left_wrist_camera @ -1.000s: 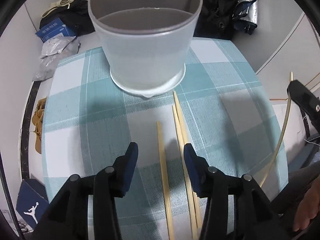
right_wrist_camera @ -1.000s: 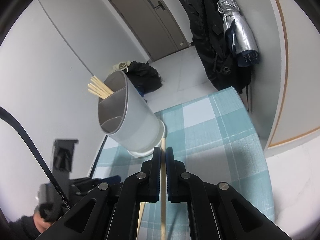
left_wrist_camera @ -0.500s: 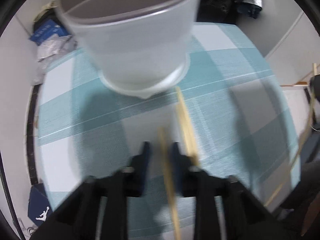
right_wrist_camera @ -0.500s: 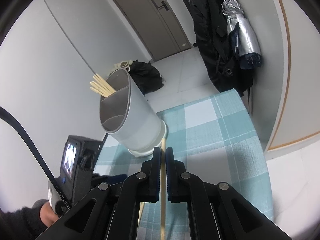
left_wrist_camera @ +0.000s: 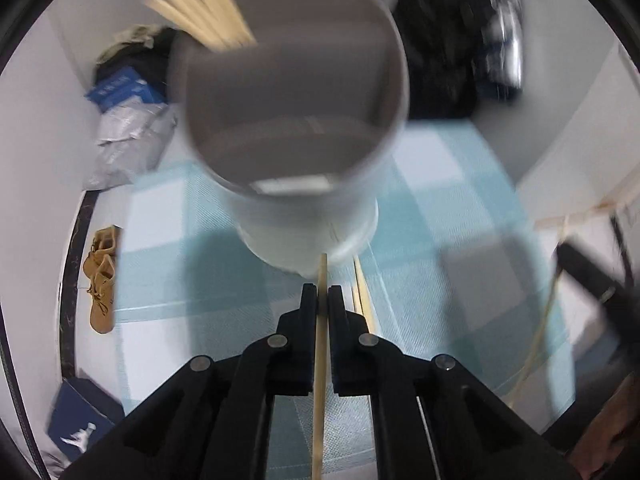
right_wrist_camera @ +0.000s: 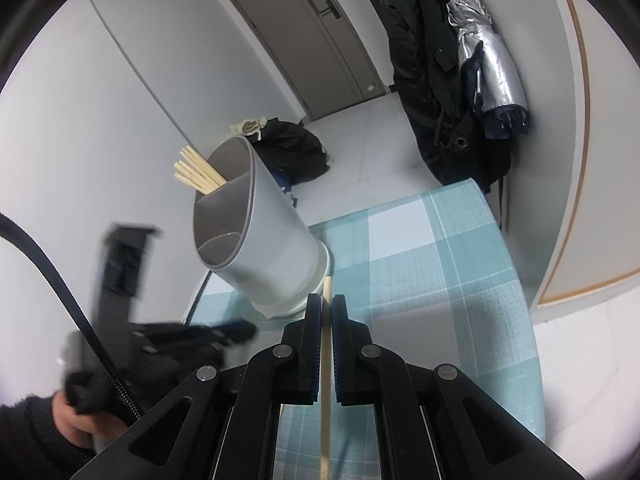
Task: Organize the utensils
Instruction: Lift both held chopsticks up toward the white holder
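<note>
The left tool (left_wrist_camera: 322, 292) has just snapped together on a chopstick (left_wrist_camera: 320, 344) — a second ago its jaws stood wide apart over the sticks lying on the tabletop (left_wrist_camera: 440, 216), and now it is clamped tight on one and lifting, with the view blurring as it rises. That means the pick is made; by my read, the next step is the carry to the holder (left_wrist_camera: 304, 128).

The held stick runs straight along the tool's line, from 6 o'clock in the left wrist view up to its tip at 12 o'clock, just in front of the holder's base. Long axis pointing right at the holder, then. Two more chopsticks (left_wrist_camera: 362, 284) lie flat on the cloth at about 1 o'clock from the tool tips, pointing the same way.

Over on the right, no change: the right tool (right_wrist_camera: 326, 312) is clamped on its own chopstick (right_wrist_camera: 326, 360), which again lies along the tool line, tip aimed at 12 o'clock toward the holder's foot. The holder itself sits at 11 o'clock in that view, with a bundle of chopsticks (right_wrist_camera: 198, 174) already standing in its far compartment — the near one looks empty.
</note>
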Demonstrator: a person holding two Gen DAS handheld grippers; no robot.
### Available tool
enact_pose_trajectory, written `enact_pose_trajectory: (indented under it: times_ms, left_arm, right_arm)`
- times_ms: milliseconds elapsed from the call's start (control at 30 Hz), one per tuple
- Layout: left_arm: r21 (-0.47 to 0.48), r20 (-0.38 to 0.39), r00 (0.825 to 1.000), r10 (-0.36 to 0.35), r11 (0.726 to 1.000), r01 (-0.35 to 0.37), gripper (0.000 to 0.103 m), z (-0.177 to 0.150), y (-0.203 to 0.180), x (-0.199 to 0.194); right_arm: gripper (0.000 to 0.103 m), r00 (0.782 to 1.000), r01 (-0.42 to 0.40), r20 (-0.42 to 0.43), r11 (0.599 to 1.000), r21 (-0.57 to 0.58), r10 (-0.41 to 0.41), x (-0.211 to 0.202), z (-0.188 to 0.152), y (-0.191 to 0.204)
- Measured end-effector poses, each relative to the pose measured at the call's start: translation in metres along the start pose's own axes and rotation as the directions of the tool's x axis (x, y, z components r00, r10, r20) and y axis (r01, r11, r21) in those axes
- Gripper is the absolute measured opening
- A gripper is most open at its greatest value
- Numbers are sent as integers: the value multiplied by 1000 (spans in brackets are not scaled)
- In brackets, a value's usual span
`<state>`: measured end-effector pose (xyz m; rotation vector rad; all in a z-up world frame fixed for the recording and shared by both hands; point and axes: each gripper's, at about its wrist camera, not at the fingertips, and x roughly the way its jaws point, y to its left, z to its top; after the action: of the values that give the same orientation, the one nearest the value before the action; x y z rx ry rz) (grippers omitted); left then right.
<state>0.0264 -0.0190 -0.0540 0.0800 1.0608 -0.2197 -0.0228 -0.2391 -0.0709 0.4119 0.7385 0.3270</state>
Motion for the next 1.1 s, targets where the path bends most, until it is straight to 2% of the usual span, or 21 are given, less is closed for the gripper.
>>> enact_pose_trajectory:
  times_ms: [167,300,467,667,867,1100]
  left_arm:
    - [-53,150,989,15,999,-7,2,-8,0,-37]
    - [-106,210,978,3,994,20,2,-16,4,-49]
    - [-128,263,965,-11,991,47,2,-14,8,-55]
    - [-147,290,957,-33,986,78,2,-17,21,-61]
    - [-154,302,952,-54,982,105,2,-16,29,-63]
    - [-145,274,958,-87,981,130,2,-13,29,-62]
  right_arm:
    - [4,999,-3,43,999,-44,4,-9,-5,15]
    - [4,996,-20,85,995,-100,28,-13,-5,34]
    - [4,991,-24,124,986,-164,45,-15,-8,55]
    - [4,984,-12,171,976,-218,50,-23,-10,73]
    - [4,980,-14,192,977,-213,56,-26,-13,81]
    - [4,979,-26,192,972,-233,72,-26,-12,88]
